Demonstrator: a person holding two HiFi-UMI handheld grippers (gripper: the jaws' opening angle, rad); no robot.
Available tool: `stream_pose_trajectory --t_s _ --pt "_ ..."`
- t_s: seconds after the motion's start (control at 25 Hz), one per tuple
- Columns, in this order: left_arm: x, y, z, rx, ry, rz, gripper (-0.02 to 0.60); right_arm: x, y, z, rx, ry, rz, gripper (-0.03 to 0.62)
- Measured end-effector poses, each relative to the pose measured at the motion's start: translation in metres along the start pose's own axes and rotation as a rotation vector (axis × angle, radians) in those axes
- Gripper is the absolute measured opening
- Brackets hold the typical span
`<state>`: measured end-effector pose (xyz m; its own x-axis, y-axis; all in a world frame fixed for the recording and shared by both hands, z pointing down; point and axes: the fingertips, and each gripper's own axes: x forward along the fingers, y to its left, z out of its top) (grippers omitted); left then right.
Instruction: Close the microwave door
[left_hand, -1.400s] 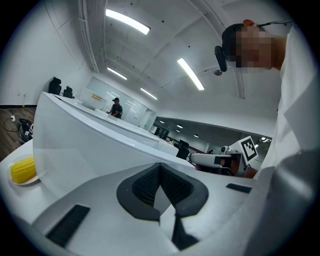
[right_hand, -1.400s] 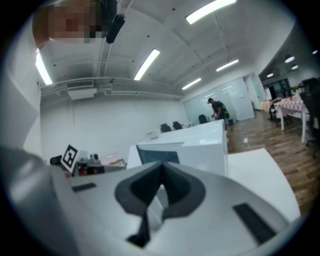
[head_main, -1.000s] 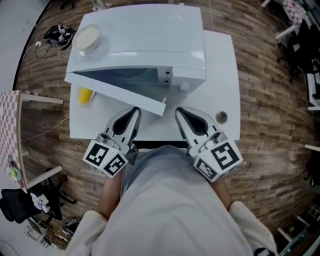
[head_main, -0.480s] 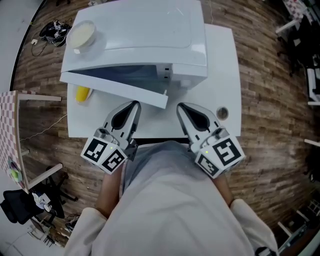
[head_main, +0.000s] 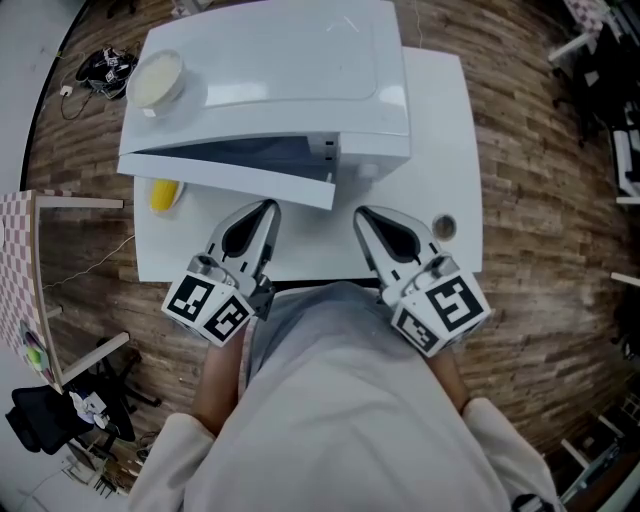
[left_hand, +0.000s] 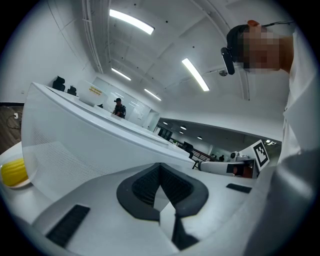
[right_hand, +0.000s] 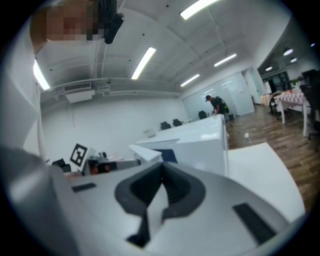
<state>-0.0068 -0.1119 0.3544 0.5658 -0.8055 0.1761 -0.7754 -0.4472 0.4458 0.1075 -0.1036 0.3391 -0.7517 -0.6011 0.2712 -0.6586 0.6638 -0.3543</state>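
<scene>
Our left tongs (head_main: 266, 210) and right tongs (head_main: 362, 215), both closed on nothing, hover near the half-open microwave door (head_main: 240, 180) on the desk (head_main: 440, 150); we should push its free edge steadily.

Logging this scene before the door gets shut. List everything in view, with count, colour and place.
table: one, white, centre, on a wood floor
microwave: one, white, on the table's far part
door: one, white, ajar, free edge toward the grippers
bowl: one, cream, on the microwave's top, left corner
yellow item: one, on a white dish, table's left side, beside the door
round item: one, grey, small, table's right side
checked table: one, red and white, far left
left gripper: one, grey, fingers together, near the door
right gripper: one, grey, fingers together, over the table's near part
</scene>
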Motion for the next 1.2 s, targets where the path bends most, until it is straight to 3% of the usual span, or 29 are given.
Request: stream_pose_trajectory --t_s 1.2 --pt "0.025 0.0 0.013 -0.023 -0.017 -0.031 0.016 0.007 -0.013 0.003 0.016 0.009 -0.02 0.021"
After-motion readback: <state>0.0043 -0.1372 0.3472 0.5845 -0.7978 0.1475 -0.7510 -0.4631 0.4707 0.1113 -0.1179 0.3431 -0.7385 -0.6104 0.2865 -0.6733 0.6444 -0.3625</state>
